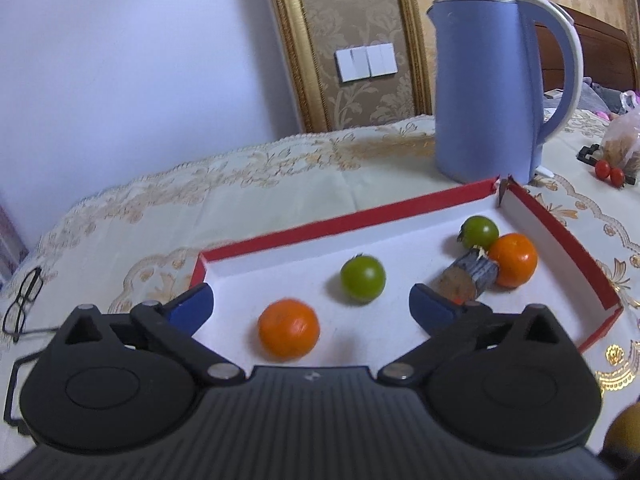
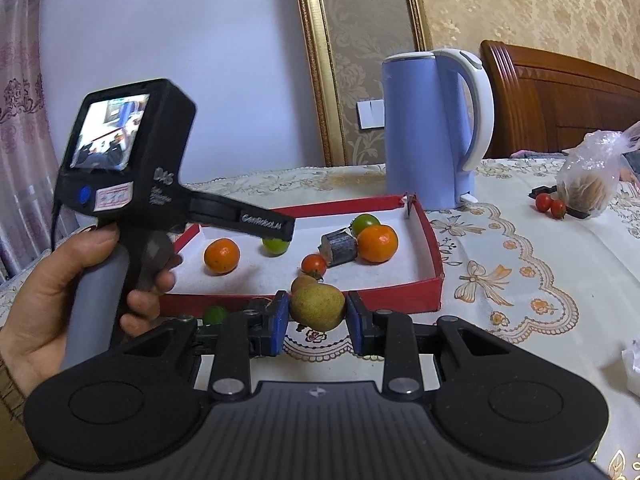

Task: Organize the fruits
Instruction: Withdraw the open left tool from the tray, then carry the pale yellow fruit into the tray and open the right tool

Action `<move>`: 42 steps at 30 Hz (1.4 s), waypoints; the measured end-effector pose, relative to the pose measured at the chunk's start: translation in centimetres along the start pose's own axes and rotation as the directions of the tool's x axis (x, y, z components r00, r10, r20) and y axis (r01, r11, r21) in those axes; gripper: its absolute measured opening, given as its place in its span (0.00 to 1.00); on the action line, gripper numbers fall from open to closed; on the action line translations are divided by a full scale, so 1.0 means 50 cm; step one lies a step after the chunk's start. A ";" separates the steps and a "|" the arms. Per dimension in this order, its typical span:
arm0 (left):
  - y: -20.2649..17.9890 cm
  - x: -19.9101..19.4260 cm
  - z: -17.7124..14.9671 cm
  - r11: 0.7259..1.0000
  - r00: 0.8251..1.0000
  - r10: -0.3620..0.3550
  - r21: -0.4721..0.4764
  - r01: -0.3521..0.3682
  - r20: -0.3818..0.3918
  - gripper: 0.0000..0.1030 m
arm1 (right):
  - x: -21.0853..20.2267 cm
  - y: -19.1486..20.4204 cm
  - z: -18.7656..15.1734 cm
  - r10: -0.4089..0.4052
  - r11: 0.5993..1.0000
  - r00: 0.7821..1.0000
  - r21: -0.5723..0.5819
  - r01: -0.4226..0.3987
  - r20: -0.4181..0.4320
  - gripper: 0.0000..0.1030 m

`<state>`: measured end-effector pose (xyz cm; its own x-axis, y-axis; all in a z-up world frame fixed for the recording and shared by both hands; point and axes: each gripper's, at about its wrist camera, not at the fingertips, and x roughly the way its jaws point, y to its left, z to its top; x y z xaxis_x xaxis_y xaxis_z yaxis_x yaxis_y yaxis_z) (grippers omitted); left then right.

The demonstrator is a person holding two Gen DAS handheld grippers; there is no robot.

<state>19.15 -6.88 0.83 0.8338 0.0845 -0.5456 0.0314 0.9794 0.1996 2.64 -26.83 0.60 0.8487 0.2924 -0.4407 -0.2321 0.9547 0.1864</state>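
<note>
Your left tongs point(image 1: 312, 304) gape, released, an orange point(image 1: 289, 329) lying free between them; right tongs point(image 2: 316, 314) clench the pear point(image 2: 318, 306), short of the red box point(image 2: 434, 240).

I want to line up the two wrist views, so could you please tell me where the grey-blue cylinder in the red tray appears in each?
Left wrist: the grey-blue cylinder lies right of centre, touching an orange.
Right wrist: the cylinder lies at centre, left of that orange.
Shared landmark: the blue kettle behind the red tray.
</note>
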 end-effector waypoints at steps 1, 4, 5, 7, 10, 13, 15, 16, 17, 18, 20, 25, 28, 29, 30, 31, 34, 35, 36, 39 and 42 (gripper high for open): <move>0.004 -0.004 -0.004 1.000 1.000 0.002 -0.006 -0.002 -0.008 1.00 | 0.002 0.000 0.002 0.001 1.000 1.000 -0.002 -0.001 0.000 0.29; 0.019 -0.019 -0.020 0.999 1.000 0.019 -0.025 -0.020 -0.020 1.00 | 0.007 0.000 0.010 0.002 1.000 1.000 -0.010 -0.002 0.006 0.29; 0.026 -0.025 -0.027 0.999 0.999 0.027 -0.039 -0.028 -0.026 1.00 | 0.008 -0.001 0.014 0.002 1.000 1.000 -0.011 -0.002 0.008 0.29; 0.043 -0.038 -0.042 0.997 0.999 0.028 -0.071 -0.030 -0.039 1.00 | 0.013 -0.004 0.024 0.002 1.000 1.000 -0.015 -0.002 0.014 0.29; 0.074 -0.070 -0.075 0.991 0.999 0.040 -0.127 -0.043 -0.027 1.00 | 0.020 -0.011 0.042 -0.012 1.000 1.000 -0.023 0.013 0.028 0.29; 0.097 -0.096 -0.113 0.986 0.998 0.041 -0.159 -0.047 -0.039 1.00 | 0.032 -0.020 0.060 -0.025 0.999 0.999 -0.024 0.026 0.038 0.29; 0.106 -0.106 -0.134 0.983 0.998 0.027 -0.183 -0.036 -0.054 1.00 | 0.045 -0.024 0.072 -0.031 0.999 0.999 -0.026 0.032 0.036 0.29; 0.111 -0.109 -0.144 0.981 0.998 0.019 -0.189 -0.031 -0.065 1.00 | 0.053 -0.026 0.078 -0.034 0.999 0.999 -0.030 0.036 0.036 0.29; 0.116 -0.112 -0.153 0.980 0.997 0.015 -0.196 -0.029 -0.073 1.00 | 0.059 -0.026 0.082 -0.037 0.999 0.999 -0.035 0.039 0.036 0.29; 0.119 -0.117 -0.160 0.979 0.997 0.015 -0.202 -0.030 -0.075 1.00 | 0.065 -0.026 0.088 -0.041 0.998 0.999 -0.039 0.042 0.036 0.29; 0.127 -0.125 -0.175 0.978 0.997 0.017 -0.204 -0.032 -0.078 1.00 | 0.080 -0.026 0.098 -0.044 0.998 0.999 -0.046 0.045 0.031 0.29; 0.145 -0.124 -0.190 0.974 0.995 0.027 -0.222 -0.047 -0.093 1.00 | 0.124 -0.021 0.127 -0.036 0.998 0.999 -0.055 0.036 0.014 0.29; 0.151 -0.120 -0.195 0.971 0.994 0.033 -0.231 -0.056 -0.105 1.00 | 0.159 -0.012 0.146 -0.043 0.996 0.999 -0.076 0.043 0.005 0.29; 0.153 -0.120 -0.195 0.971 0.994 0.035 -0.233 -0.059 -0.106 1.00 | 0.170 -0.009 0.150 -0.049 0.995 0.999 -0.082 0.049 0.000 0.29; 0.154 -0.119 -0.195 0.970 0.994 0.037 -0.235 -0.061 -0.107 1.00 | 0.184 -0.007 0.155 -0.055 0.995 0.998 -0.087 0.054 -0.009 0.29; 0.156 -0.119 -0.196 0.970 0.993 0.039 -0.235 -0.063 -0.108 1.00 | 0.197 -0.005 0.159 -0.058 0.994 0.998 -0.091 0.056 -0.018 0.29; 0.160 -0.115 -0.199 0.968 0.992 0.043 -0.240 -0.070 -0.118 1.00 | 0.236 -0.002 0.169 -0.076 0.993 0.996 -0.098 0.072 -0.043 0.29; 0.162 -0.114 -0.200 0.968 0.992 0.040 -0.242 -0.069 -0.121 1.00 | 0.247 -0.001 0.171 -0.082 0.992 0.995 -0.099 0.077 -0.049 0.29; 0.162 -0.113 -0.200 0.967 0.992 0.040 -0.244 -0.069 -0.123 1.00 | 0.259 0.000 0.173 -0.090 0.991 0.995 -0.100 0.084 -0.054 0.29; 0.164 -0.112 -0.202 0.967 0.991 0.039 -0.244 -0.069 -0.125 1.00 | 0.287 0.002 0.180 -0.105 0.990 0.992 -0.100 0.098 -0.068 0.29; 0.162 -0.112 -0.204 0.968 0.991 0.043 -0.240 -0.073 -0.128 1.00 | 0.306 0.008 0.183 -0.110 0.990 0.991 -0.102 0.102 -0.075 0.29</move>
<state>9.14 2.45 -2.80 0.7566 0.1491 -0.6367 -0.1623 0.9860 0.0379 19.91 -22.50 1.96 0.8311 0.1894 -0.5228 -0.1917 0.9802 0.0503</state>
